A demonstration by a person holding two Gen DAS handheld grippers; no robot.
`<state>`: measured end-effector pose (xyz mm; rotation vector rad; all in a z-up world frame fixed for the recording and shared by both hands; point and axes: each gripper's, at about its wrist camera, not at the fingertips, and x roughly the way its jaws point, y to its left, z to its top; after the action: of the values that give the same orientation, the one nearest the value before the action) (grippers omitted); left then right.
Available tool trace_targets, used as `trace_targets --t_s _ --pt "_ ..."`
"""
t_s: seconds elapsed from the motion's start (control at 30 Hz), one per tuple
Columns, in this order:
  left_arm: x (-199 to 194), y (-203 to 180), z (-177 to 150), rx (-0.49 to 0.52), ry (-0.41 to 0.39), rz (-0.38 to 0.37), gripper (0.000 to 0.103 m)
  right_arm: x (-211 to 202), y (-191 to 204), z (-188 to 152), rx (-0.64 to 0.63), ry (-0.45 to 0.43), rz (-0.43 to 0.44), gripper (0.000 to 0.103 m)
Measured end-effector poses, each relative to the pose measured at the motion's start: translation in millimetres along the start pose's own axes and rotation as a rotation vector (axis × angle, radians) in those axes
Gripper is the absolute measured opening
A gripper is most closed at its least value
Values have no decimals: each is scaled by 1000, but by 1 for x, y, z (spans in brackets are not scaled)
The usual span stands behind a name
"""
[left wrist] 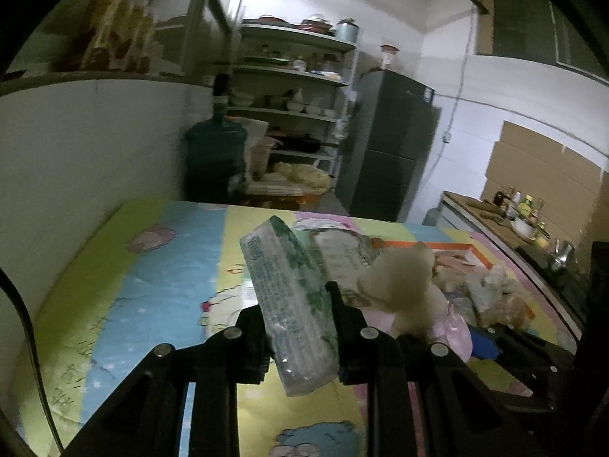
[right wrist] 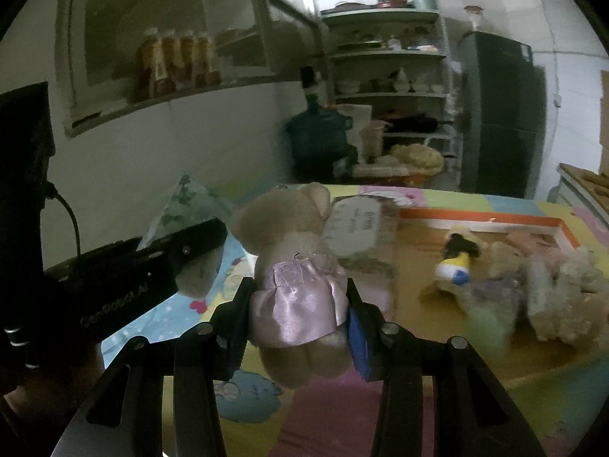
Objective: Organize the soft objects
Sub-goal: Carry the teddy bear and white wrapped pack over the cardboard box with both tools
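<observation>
The left gripper point(left wrist: 297, 327) is pinched narrow on a green-printed tissue pack point(left wrist: 293, 304), lifted over the colourful table mat point(left wrist: 160, 274). The right gripper point(right wrist: 298, 304), about half spread, clamps a teddy bear in a pink dress point(right wrist: 297, 278), with more plush toys point(right wrist: 533, 289) lying far right beside an orange-rimmed box point(right wrist: 487, 217).

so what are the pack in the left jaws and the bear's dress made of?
Tissue pack: looks like thin glossy plastic film, given the glare and crinkles over soft contents. Bear's dress: seems satin-like pink fabric, given its sheen and gathered folds. The bear itself looks like tan plush.
</observation>
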<state>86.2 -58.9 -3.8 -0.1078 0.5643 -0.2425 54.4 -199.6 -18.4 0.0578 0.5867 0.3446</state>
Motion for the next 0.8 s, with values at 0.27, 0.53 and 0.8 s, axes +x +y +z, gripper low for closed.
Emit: trace_targets --t_s 0.27,0.53,0.8 --pt "9 -35 3 55 12 -54 25 -21 -30 -1 53 -31 -60 45" --pt "20 -69 5 100 30 -96 25 -36 -58 -1 105 -59 -110 45" --pt "35 -99 7 132 56 -139 25 -48 -82 -4 140 -74 -154 45"
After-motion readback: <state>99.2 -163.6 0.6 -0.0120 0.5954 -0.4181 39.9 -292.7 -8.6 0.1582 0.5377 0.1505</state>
